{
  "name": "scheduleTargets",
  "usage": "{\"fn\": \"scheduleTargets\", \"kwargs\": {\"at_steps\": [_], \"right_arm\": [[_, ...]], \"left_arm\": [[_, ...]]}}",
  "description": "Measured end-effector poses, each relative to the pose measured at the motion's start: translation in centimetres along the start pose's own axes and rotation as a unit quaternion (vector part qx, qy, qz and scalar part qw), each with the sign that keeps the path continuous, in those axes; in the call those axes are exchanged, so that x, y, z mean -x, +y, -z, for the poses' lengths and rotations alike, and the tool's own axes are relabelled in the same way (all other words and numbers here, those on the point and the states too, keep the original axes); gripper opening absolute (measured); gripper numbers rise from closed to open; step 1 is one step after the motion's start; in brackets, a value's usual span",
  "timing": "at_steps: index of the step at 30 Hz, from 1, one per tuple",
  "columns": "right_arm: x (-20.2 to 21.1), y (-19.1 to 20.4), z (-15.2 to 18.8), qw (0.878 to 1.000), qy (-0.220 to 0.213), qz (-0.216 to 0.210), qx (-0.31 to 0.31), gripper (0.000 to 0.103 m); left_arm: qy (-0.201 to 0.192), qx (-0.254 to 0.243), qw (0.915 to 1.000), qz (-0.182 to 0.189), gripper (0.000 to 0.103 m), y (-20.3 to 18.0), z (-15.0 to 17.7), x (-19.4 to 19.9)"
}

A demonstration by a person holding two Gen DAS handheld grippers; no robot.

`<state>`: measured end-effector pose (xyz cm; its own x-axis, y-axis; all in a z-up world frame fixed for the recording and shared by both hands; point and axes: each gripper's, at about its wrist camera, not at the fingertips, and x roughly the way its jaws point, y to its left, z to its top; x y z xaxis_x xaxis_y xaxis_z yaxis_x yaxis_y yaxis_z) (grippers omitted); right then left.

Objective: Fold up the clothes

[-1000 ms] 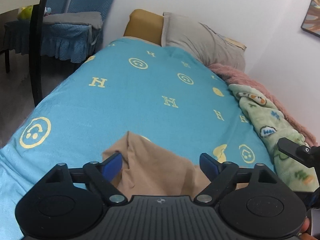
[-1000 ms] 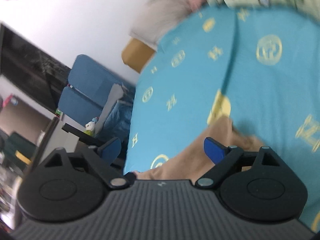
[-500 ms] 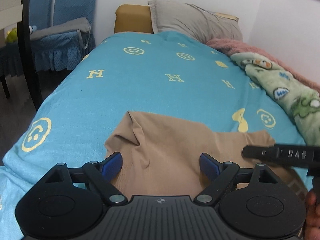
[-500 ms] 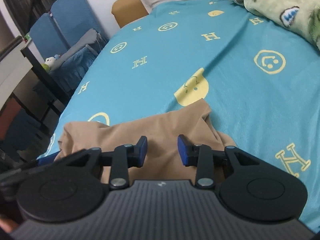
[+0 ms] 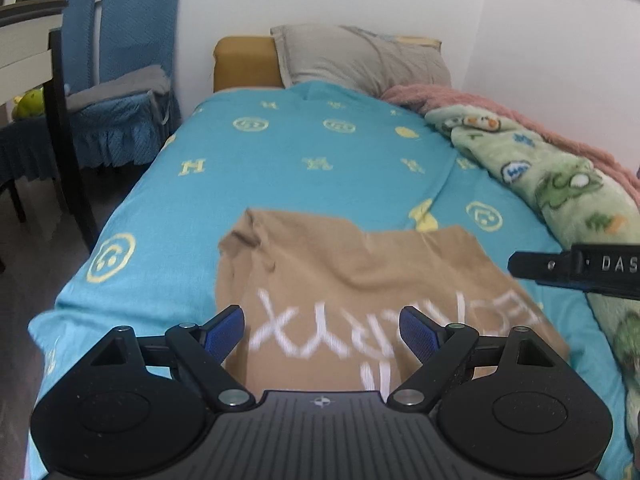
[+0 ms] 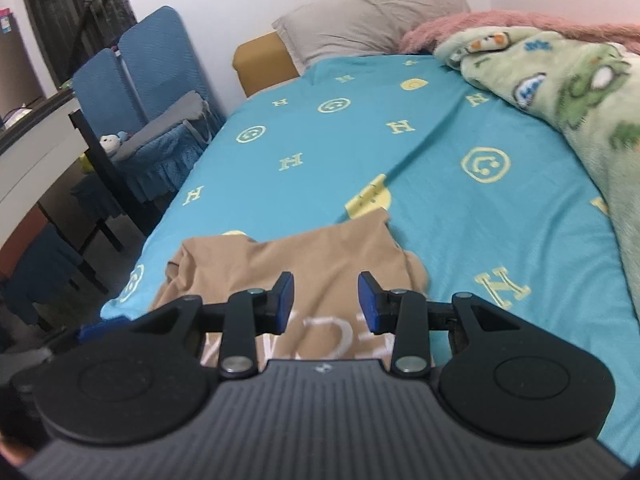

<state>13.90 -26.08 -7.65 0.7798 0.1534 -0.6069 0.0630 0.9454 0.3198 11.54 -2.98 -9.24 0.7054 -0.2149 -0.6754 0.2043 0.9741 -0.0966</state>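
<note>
Left wrist view: left gripper [image 5: 320, 330] spread, right gripper [image 6: 326, 302] half-spread, opening, both empty; pinch the tan shirt [image 5: 360, 280] hem squarely.

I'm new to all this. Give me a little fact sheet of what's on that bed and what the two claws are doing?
garment: tan shirt with white lettering, spread out but rumpled
surface: turquoise bedsheet printed with smileys and letters
beside it: green cartoon blanket along the wall side
head of bed: grey pillow
left claw: wide open above the shirt, gripping nothing
right claw: half open and opening, nothing pinched
</note>
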Motion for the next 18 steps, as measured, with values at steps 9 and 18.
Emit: {"fn": "scheduleTargets", "kwargs": {"at_steps": [9, 18], "right_arm": [[-1.9, 0.6, 2.9, 0.995, 0.073, 0.054, 0.031, 0.038], [-1.3, -1.4, 2.4, 0.996, 0.074, 0.031, -0.045, 0.038]], "left_arm": [[0.050, 0.034, 0.9975, -0.037, 0.086, 1.5, 1.2, -0.4], [-0.017, 0.123, 0.9919, 0.024, 0.087, 2.5, 0.1, 6.1]]}}
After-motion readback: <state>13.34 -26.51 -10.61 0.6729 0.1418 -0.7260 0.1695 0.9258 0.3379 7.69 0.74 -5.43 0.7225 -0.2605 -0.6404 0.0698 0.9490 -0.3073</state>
